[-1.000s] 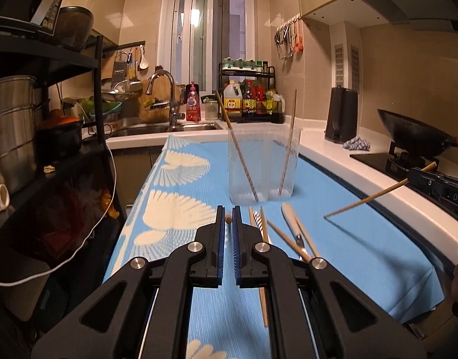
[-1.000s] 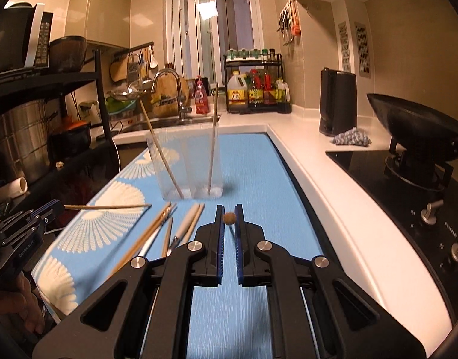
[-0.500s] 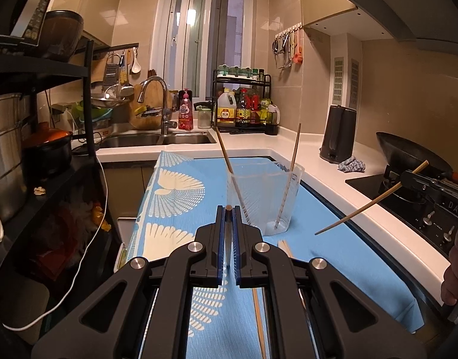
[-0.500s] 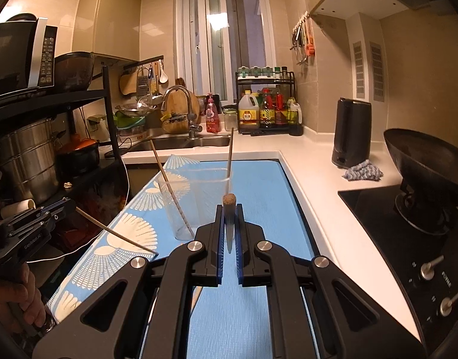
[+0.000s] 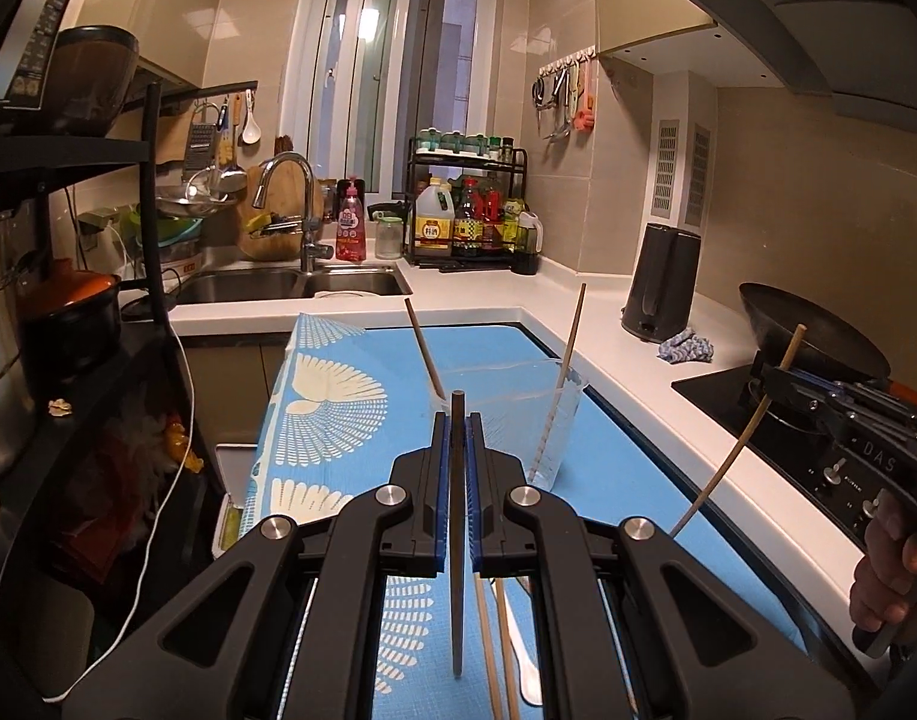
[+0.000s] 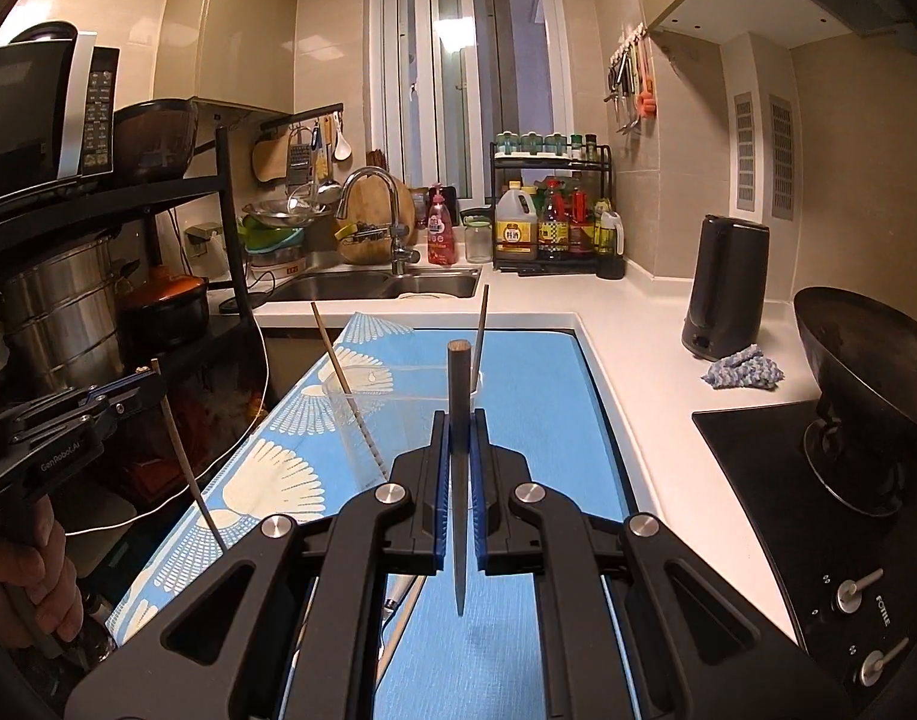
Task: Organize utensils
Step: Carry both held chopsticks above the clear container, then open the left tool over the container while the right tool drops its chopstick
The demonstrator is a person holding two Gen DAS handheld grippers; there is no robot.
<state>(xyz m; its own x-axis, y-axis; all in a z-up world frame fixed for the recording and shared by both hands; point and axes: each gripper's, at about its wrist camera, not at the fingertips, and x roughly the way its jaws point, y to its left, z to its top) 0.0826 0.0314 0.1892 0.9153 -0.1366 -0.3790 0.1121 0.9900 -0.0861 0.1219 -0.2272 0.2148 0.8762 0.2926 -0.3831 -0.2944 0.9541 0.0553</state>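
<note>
Matt wooden chopsticks [image 5: 569, 339] stand in a clear glossy plastic cup [image 5: 548, 420] on a blue woven-looking cloth [image 6: 536, 372], beside a smooth white glossy counter [image 6: 650, 324] and a shiny metal faucet [image 6: 374, 192].

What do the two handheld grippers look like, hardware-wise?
Both are matte black. The left gripper and right gripper have angular linkage arms with triangular cutouts, silver pivot bolts and blue ribbed finger pads. The left body reads "GenRobot.AI" seen from the right wrist. A bare hand grips the handle.

A black kettle [image 6: 725, 291] stands beside a blue rag [image 6: 743, 367].
</note>
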